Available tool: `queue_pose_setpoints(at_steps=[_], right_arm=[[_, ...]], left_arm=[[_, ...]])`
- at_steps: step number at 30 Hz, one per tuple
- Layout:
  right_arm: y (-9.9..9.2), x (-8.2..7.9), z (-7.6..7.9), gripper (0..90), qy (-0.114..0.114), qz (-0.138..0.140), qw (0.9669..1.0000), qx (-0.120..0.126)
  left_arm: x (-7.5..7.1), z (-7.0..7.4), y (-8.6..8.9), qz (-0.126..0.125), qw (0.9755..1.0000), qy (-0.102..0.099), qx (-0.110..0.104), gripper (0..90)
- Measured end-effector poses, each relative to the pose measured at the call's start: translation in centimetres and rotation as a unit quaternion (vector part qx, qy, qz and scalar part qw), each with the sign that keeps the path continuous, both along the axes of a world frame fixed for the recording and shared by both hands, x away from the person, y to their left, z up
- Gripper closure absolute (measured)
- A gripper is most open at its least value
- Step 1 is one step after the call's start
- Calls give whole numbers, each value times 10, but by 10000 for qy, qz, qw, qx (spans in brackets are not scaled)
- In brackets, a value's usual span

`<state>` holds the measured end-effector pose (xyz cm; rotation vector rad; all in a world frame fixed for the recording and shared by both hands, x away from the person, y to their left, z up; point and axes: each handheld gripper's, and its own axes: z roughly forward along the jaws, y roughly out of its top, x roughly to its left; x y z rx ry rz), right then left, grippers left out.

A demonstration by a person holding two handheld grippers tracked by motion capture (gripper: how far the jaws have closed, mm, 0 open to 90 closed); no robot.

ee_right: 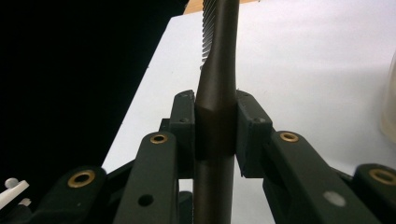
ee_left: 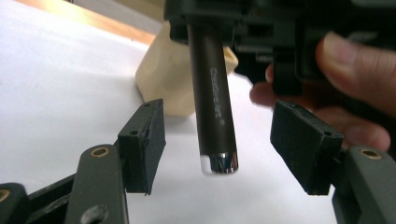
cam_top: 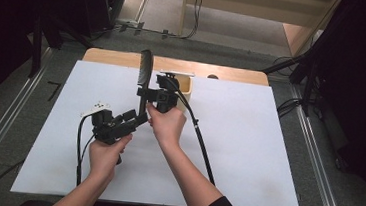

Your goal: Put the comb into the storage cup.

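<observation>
Above a white table, a person holds a two-jaw gripper in each hand near the centre. The right gripper is clamped on the handle of a dark comb, which stands roughly upright with its toothed end pointing up and away. Seen from the right gripper view, both pads press the comb's handle just below the teeth. The left gripper sits lower and to the left, its jaws spread wide around the handle's free end without touching it. From the left gripper view, the handle hangs down between the two open pads, ending in a shiny silver cap. A pale wooden box stands on the table just behind the hands. This looks like a handover from right to left. The risk is that the right jaws let go before the left ones close firmly, so the comb drops to the table. The handle is smooth and round, so a grip on the very tip could let it slip or swing.
</observation>
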<state>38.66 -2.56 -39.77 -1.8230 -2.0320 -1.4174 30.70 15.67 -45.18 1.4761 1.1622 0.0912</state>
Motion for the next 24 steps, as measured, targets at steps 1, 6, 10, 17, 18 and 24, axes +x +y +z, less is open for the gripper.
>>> queue_pose_setpoints(at_steps=[1, 6, 10, 17, 18, 24], right_arm=[[0, 0, 0, 704, 0, 0, 10000, 0], [-4, 0, 1, 704, -41, 29, 10000, -19], [-5, 0, 0, 704, -93, 108, 9999, -77], [-9, -1, -1, 704, -145, 139, 9997, -110], [-9, -1, -2, 704, -167, 141, 9997, -123], [-11, -4, -4, 704, -255, 201, 9993, -158]], left_arm=[[0, 2, 0, -52, 10000, 7, 53, 369], [-2, 6, 0, -287, 9992, 164, 219, 358], [1, 6, 1, -768, 9960, 374, 262, 360], [5, 3, 6, -1162, 9890, 750, 517, 331], [5, 3, 6, -1162, 9890, 750, 517, 328], [8, 2, 10, -1406, 9831, 895, 753, 314]])
